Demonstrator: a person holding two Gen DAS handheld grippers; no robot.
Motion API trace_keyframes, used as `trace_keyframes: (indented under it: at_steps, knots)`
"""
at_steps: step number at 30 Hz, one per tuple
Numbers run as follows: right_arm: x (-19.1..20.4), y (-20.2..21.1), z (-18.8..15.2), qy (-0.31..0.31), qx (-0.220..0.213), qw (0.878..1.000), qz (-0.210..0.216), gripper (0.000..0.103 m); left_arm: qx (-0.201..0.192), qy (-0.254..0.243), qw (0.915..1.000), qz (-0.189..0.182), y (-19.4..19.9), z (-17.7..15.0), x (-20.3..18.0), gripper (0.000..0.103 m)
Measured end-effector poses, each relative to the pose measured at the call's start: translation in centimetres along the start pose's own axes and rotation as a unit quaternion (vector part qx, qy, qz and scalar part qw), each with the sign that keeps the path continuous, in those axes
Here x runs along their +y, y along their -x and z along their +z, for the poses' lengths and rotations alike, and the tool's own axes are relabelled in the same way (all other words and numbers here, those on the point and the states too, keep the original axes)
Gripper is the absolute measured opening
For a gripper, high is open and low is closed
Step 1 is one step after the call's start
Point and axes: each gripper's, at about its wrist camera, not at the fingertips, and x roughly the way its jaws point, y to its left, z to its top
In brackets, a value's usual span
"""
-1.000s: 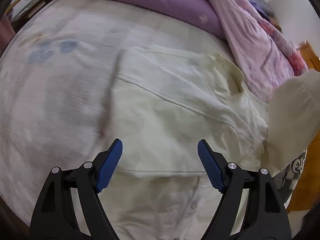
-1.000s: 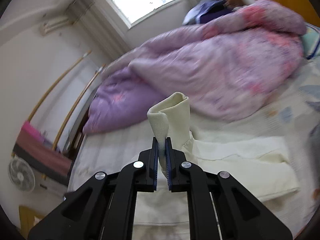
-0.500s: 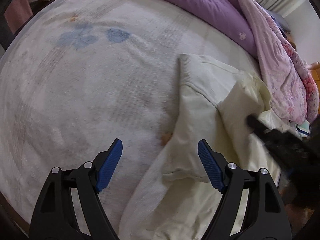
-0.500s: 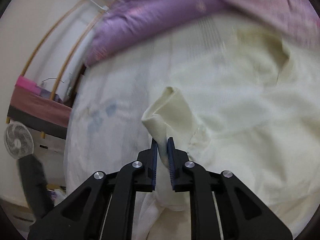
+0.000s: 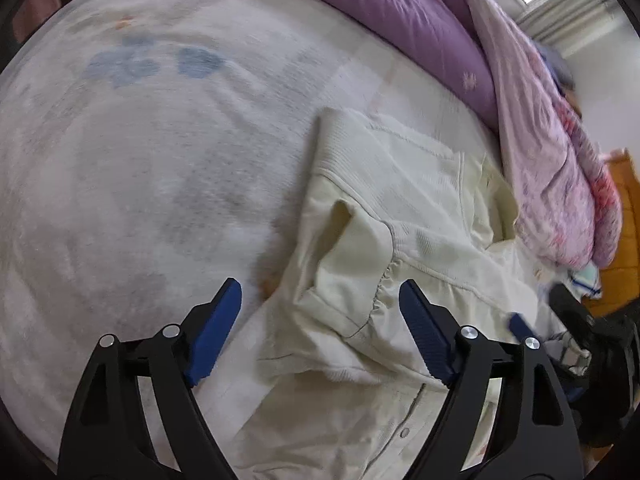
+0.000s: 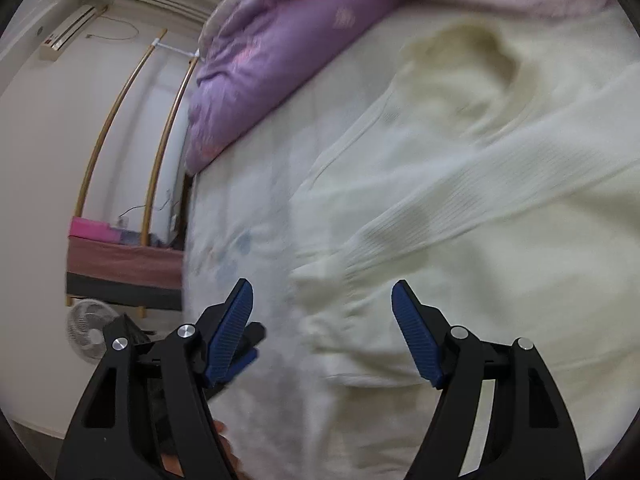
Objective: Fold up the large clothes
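A cream button-front garment [image 5: 432, 184] lies spread on the bed, with one sleeve folded across its body [image 6: 480, 200]. The sleeve's cuff [image 5: 348, 268] rests loose on the cloth near the garment's left edge. My left gripper [image 5: 320, 286] hovers open just above that cuff, its jaws spreading slightly and gripping nothing. In the right wrist view, my right gripper [image 6: 322, 286] has its jaws opening. The cuff [image 6: 320, 276] lies below and between them, and the pads are not on it. The right gripper's blue tip [image 5: 518, 324] shows at the right edge of the left wrist view.
A white bed sheet [image 5: 140, 180] with faint blue print spreads to the left. A purple quilt [image 5: 400, 12] and a pink quilt [image 5: 552, 160] are bunched along the far side. Off the bed are a fan [image 6: 90, 330], a rail rack [image 6: 168, 120] and orange wooden furniture [image 5: 624, 208].
The right gripper came down with the pinched cuff, then opened and let it drop onto the garment. The left gripper drifted toward the garment's left edge and a little lower.
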Motion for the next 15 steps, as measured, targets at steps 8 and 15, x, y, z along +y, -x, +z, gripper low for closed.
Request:
trace_keyframes:
  at_steps: [8,15]
  knots:
    - [-13.3,9.3,2.1,-0.058,-0.056,0.99,-0.114,0.069,0.019,-0.054,0.9965,0.061,-6.4,1.4,-3.0,0.081]
    - [-20.2,12.2,3.0,-0.104,-0.07,0.976,-0.179,0.062,0.009,-0.074,0.9904,0.116,-7.3,1.9,-2.9,0.008]
